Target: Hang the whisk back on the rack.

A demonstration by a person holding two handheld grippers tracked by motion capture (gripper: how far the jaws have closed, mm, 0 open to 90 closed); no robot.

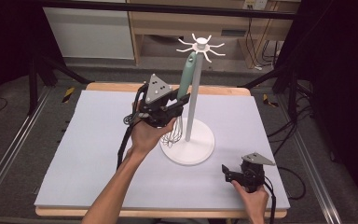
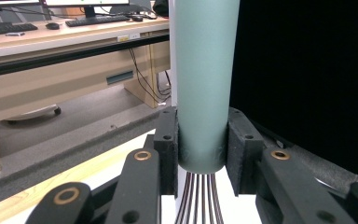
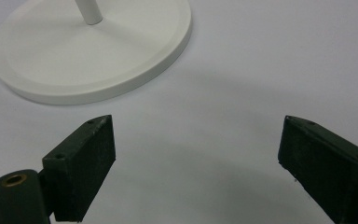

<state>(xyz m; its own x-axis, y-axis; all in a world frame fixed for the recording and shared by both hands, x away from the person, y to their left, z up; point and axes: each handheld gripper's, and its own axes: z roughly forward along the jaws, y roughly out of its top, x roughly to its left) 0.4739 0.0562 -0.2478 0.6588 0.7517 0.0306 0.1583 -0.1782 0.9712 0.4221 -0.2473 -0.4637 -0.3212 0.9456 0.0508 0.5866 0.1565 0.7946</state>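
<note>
Pale grey matting covers the table, whose wooden edge shows at the near and far sides; dark floor, metal rails and a light wood desk with cables lie beyond.

Item one — whisk: sage-green handle, thin wire loops below. It stands nearly upright, tilted slightly, its handle top up by the hooks of the stand and its wires hanging just above the stand's base, beside the pole. In the left gripper view the handle rises straight up between the two pads, and the wires emerge just below them.

Item two — left tongs: closed on the whisk, pads pressed to either side of the lower end of the handle. The hand carrying them reaches in from the near edge, forearm stretched across the matting.

Item three — stand: white, round flat base, slim vertical pole, a crown of curved hooks at the top. It sits right of centre on the table. The right gripper view shows its base and the foot of the pole.

Item four — right tongs: wide apart, nothing between them, held low over the matting near the front right corner, well apart from the whisk and pointing toward the stand's base.
</note>
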